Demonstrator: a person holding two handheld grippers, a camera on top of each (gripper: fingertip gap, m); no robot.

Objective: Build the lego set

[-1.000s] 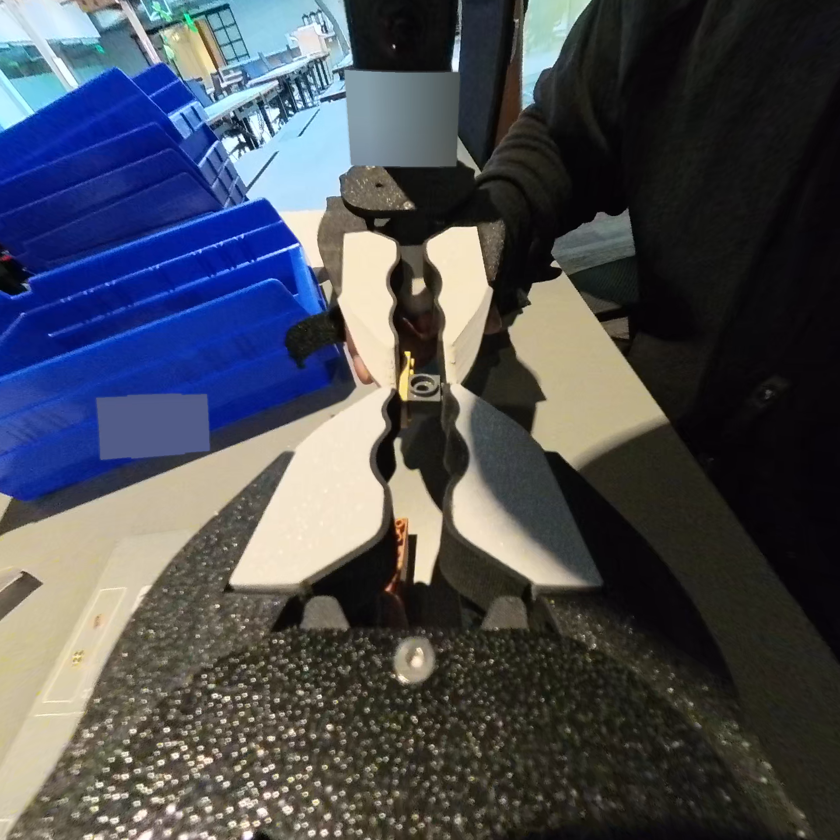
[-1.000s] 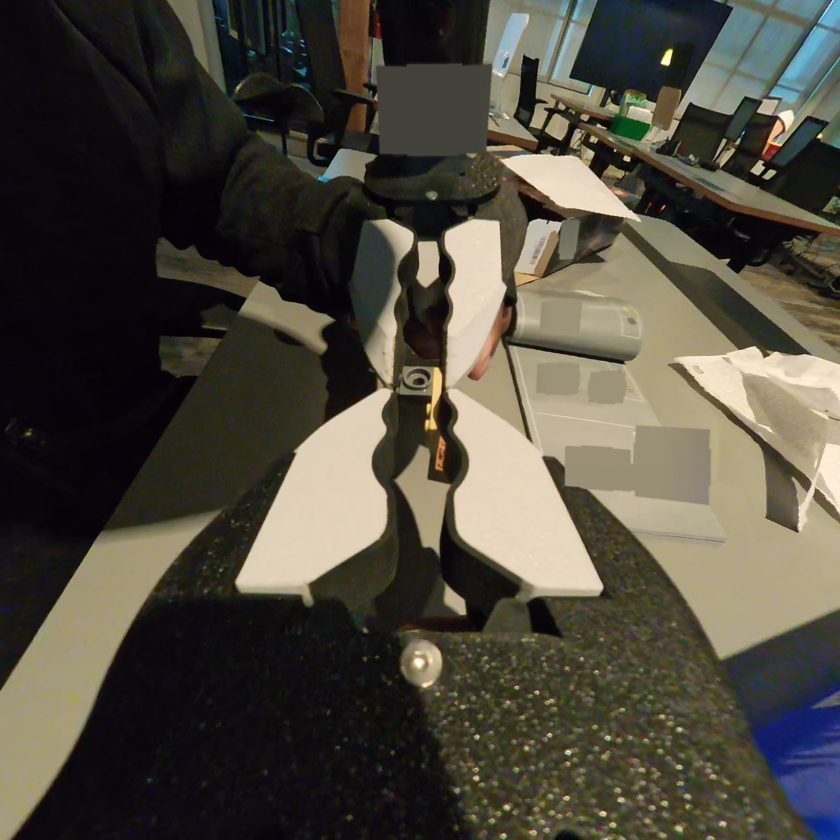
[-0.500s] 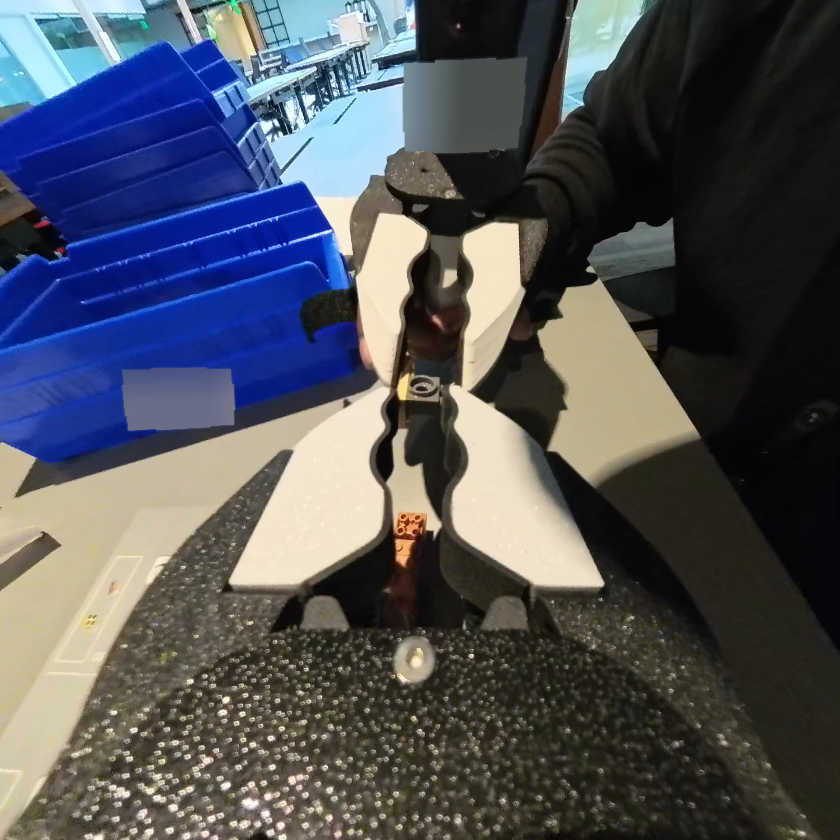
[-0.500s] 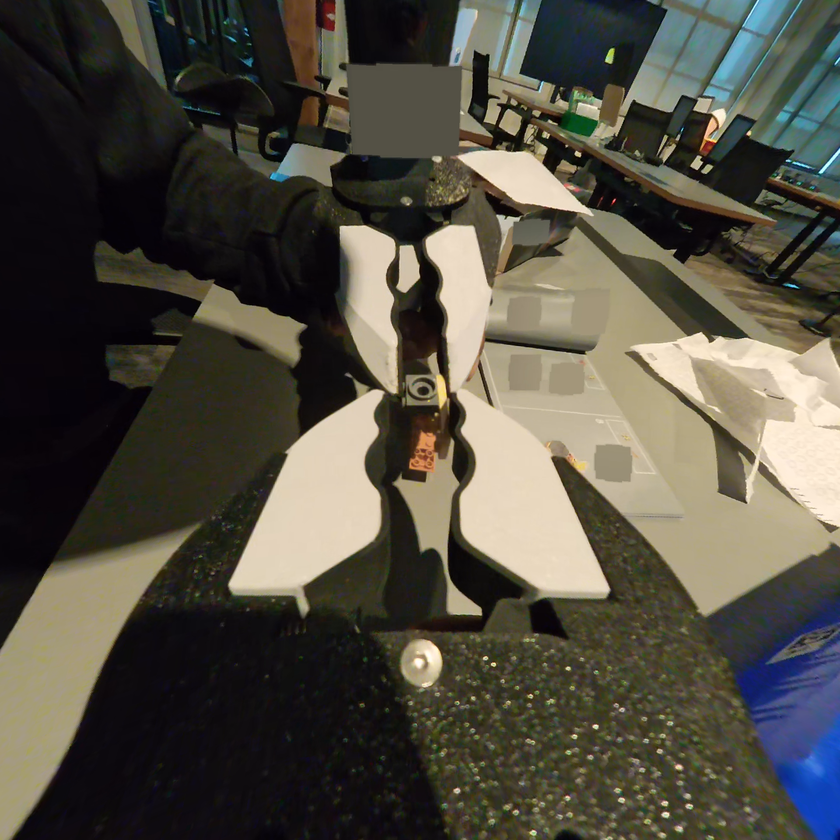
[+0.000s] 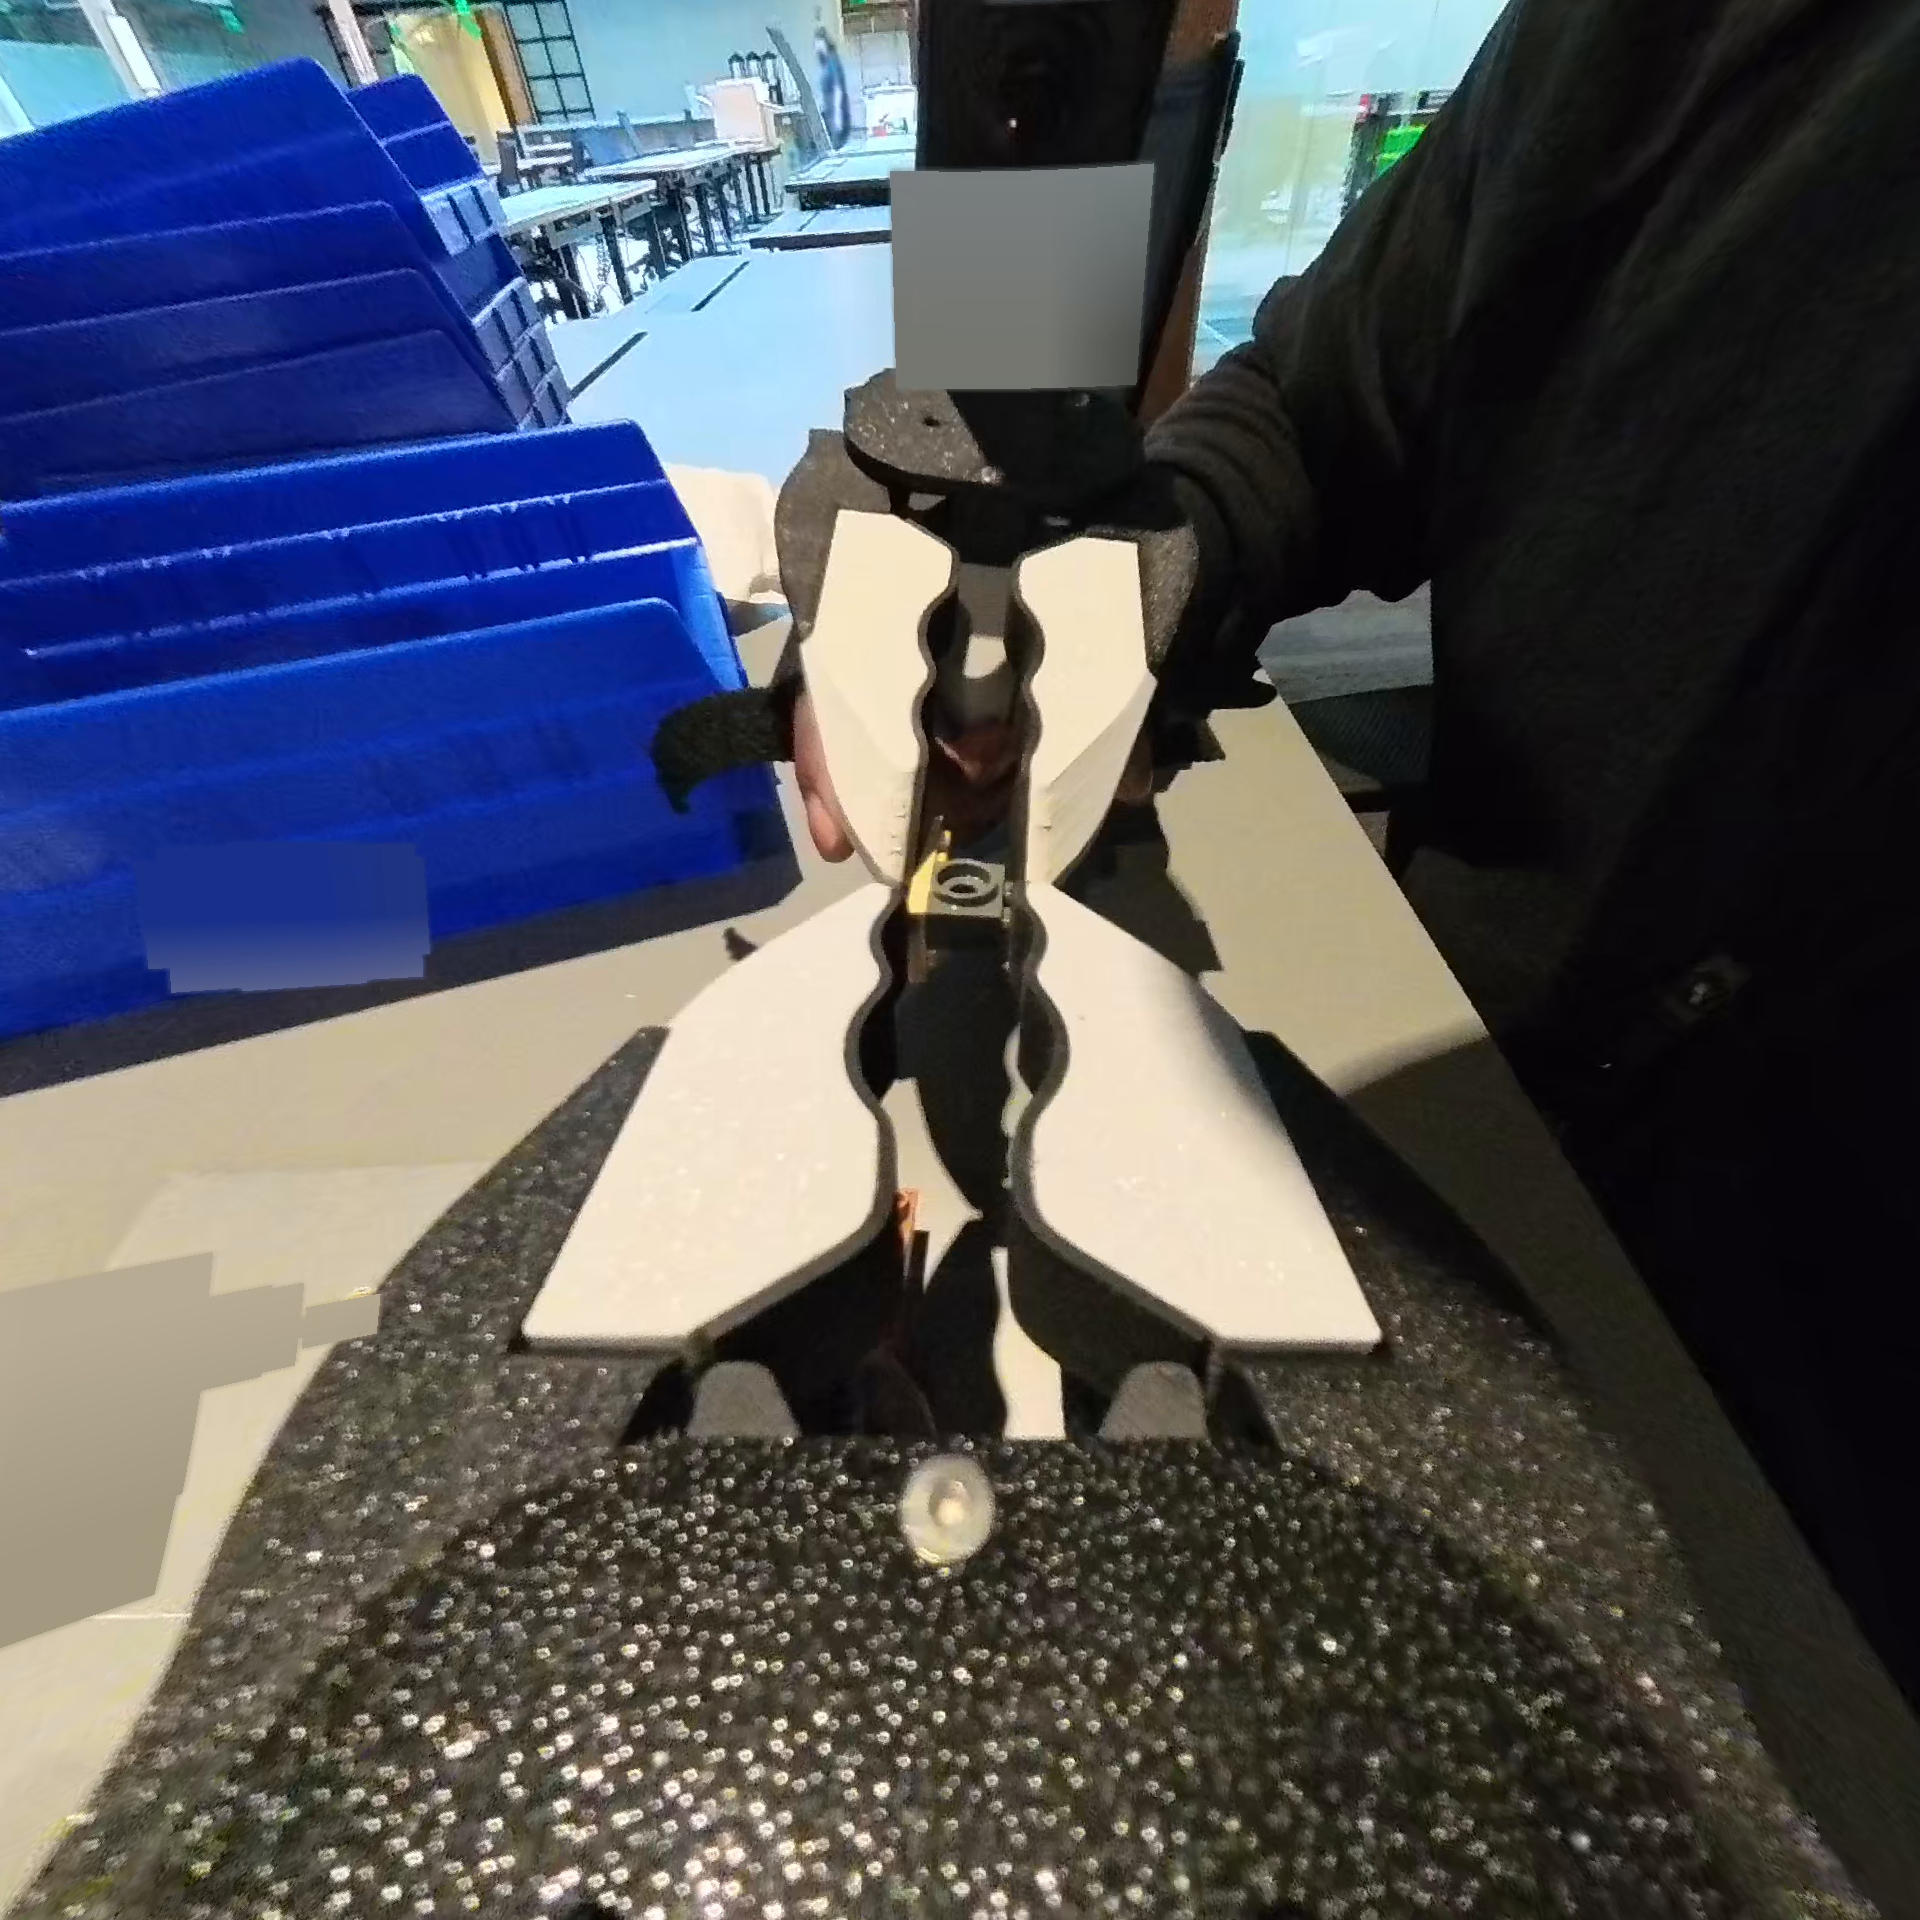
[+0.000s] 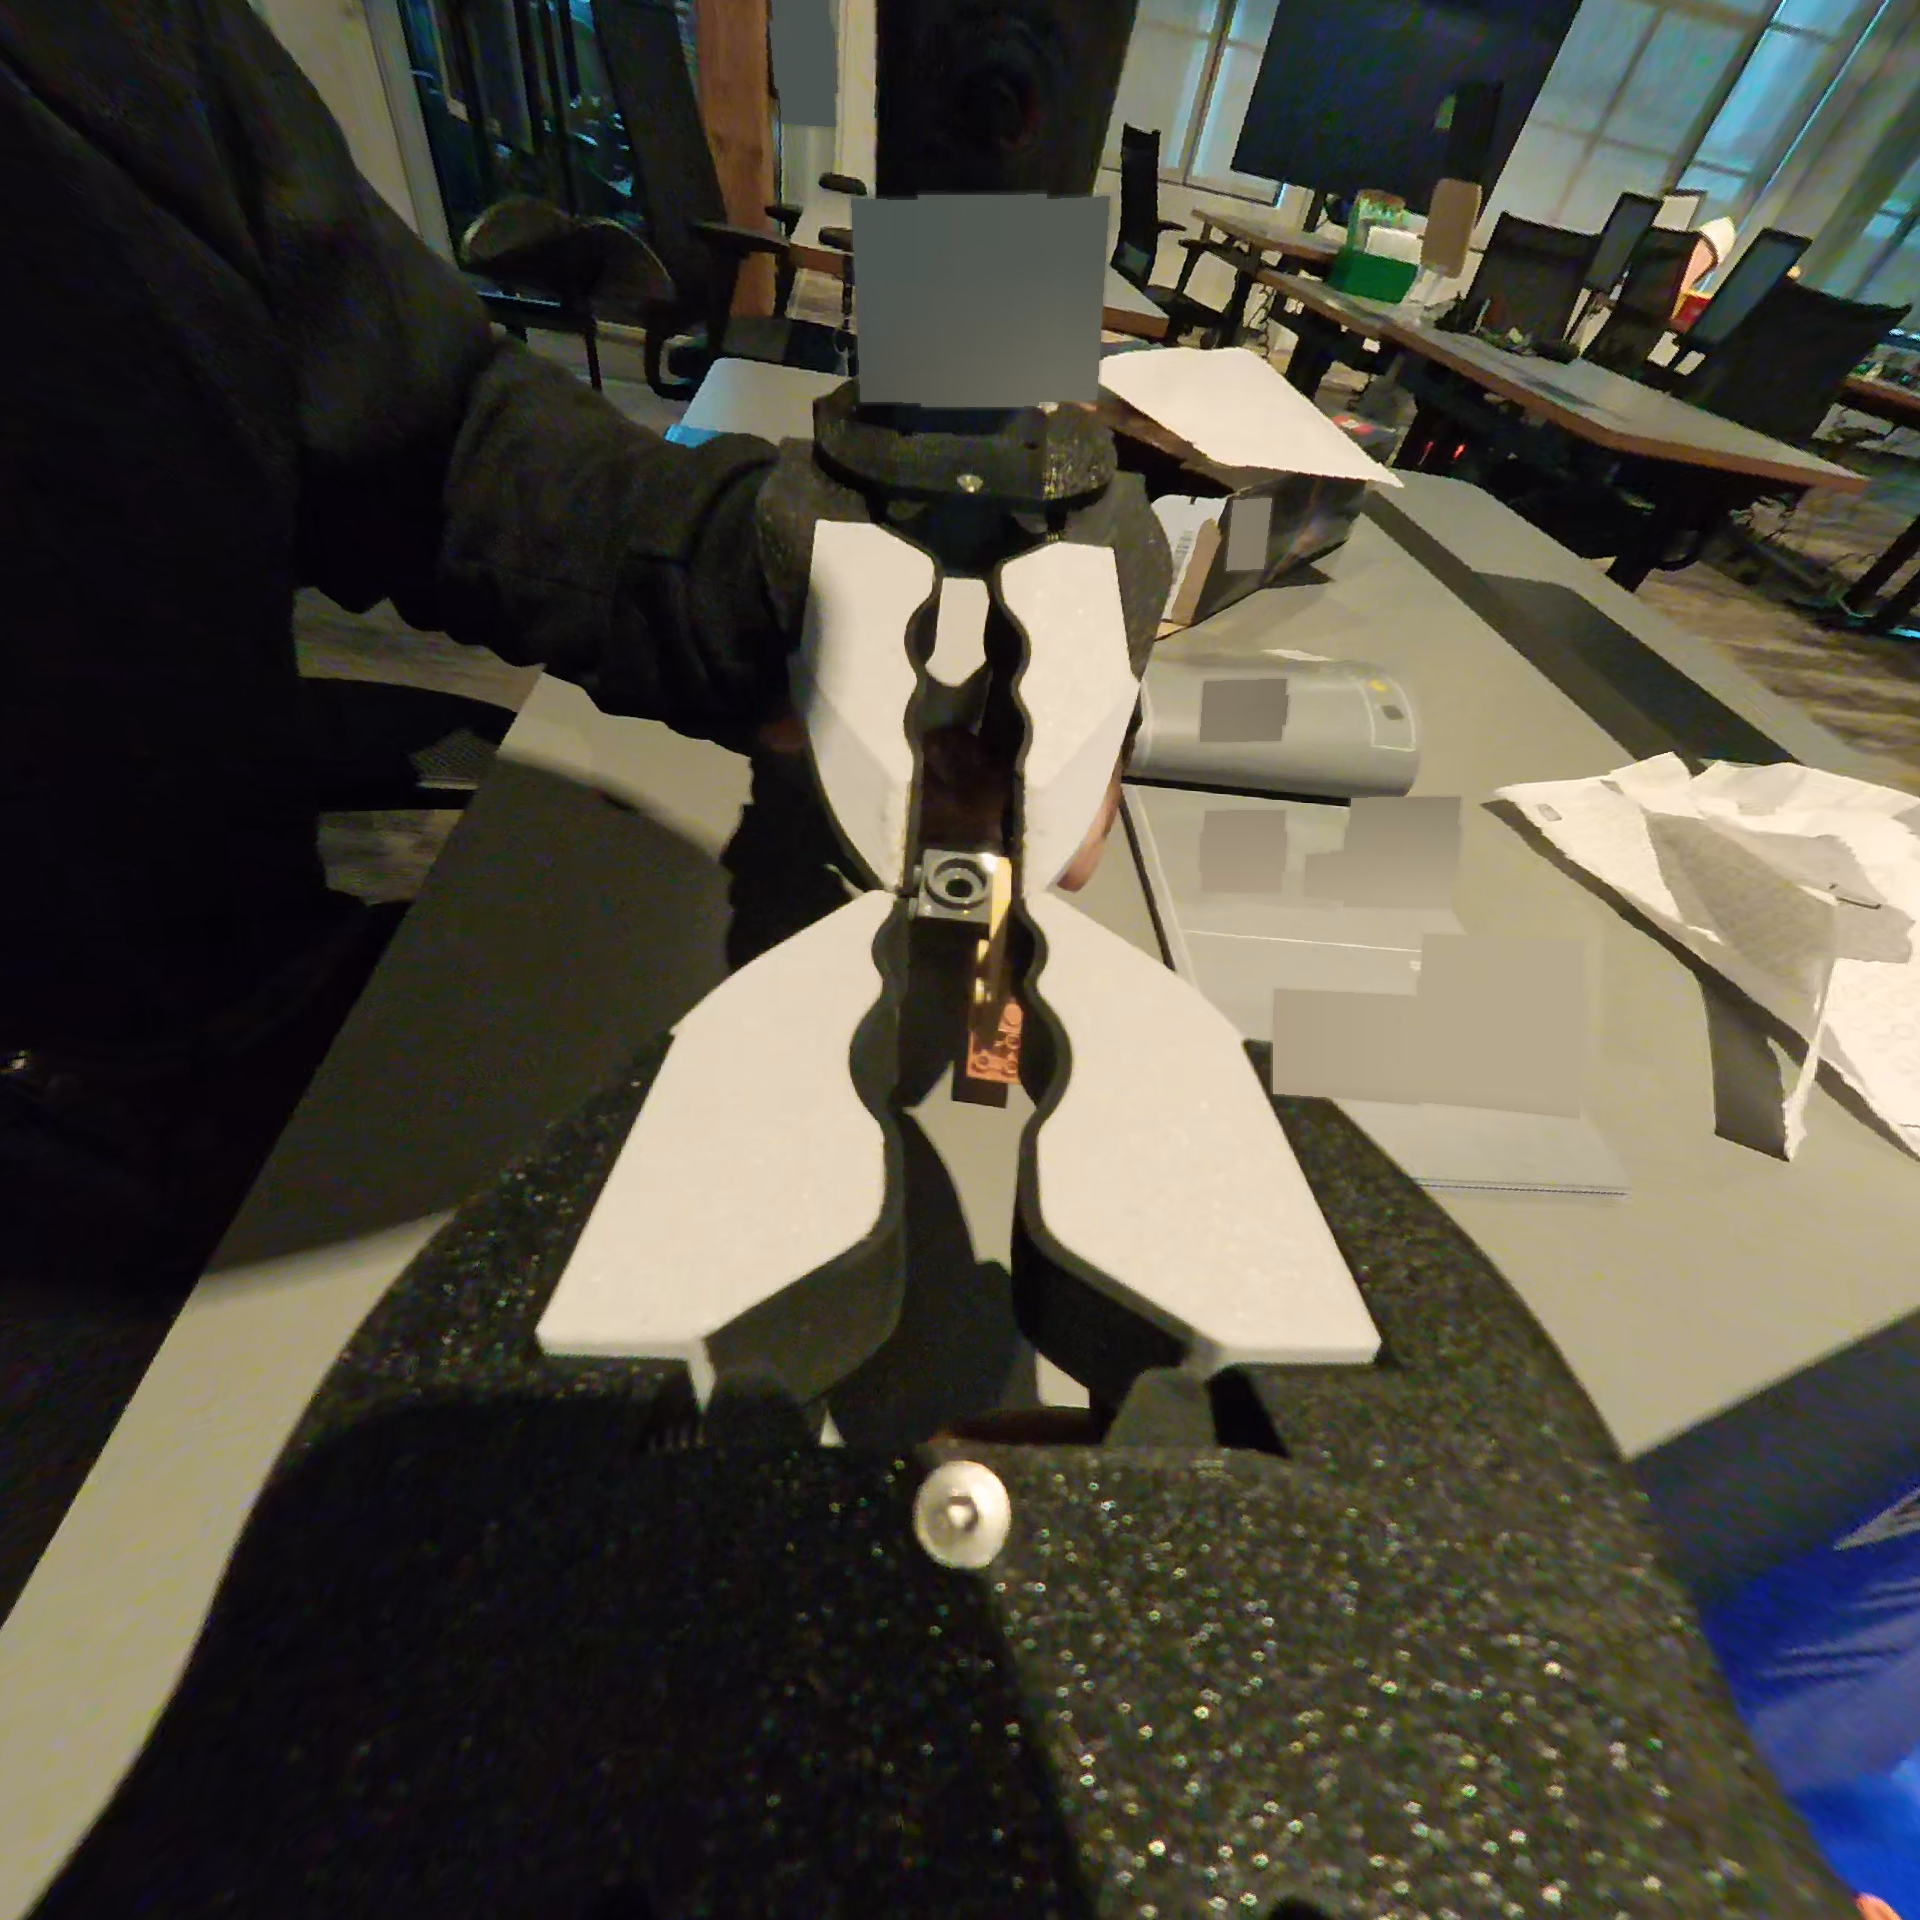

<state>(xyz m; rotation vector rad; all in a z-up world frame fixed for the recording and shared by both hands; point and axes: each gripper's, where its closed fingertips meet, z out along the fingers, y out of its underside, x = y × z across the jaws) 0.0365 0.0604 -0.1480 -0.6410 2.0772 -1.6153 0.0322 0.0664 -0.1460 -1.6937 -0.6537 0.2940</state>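
Note:
My two grippers meet tip to tip above the grey table (image 5: 1299,883). Between the tips sits a small lego assembly: a dark grey one-stud brick (image 5: 971,894) on top, a thin yellow plate (image 5: 923,883) beside it and a brown piece (image 5: 906,1226) hanging below. My left gripper (image 5: 956,920) is shut on it from the near side, and the right gripper (image 5: 961,857) from the far side. In the right wrist view, my right gripper (image 6: 956,920) and the left gripper (image 6: 961,857) pinch the grey brick (image 6: 956,883), with the tan plate (image 6: 997,940) and brown piece (image 6: 995,1060) below.
Stacked blue bins (image 5: 312,675) stand on the table to the left. An open instruction booklet (image 6: 1340,1132), crumpled white paper (image 6: 1714,904) and a cardboard box (image 6: 1288,540) lie on the table (image 6: 1558,1299). A person in dark clothing (image 5: 1610,623) holds both grippers. Less than 4 cm separates the two grippers' tips.
Both grippers stayed tip to tip on the assembly and turned a little. The brown piece showed its studs in the left wrist view half a second ago and now shows edge-on.

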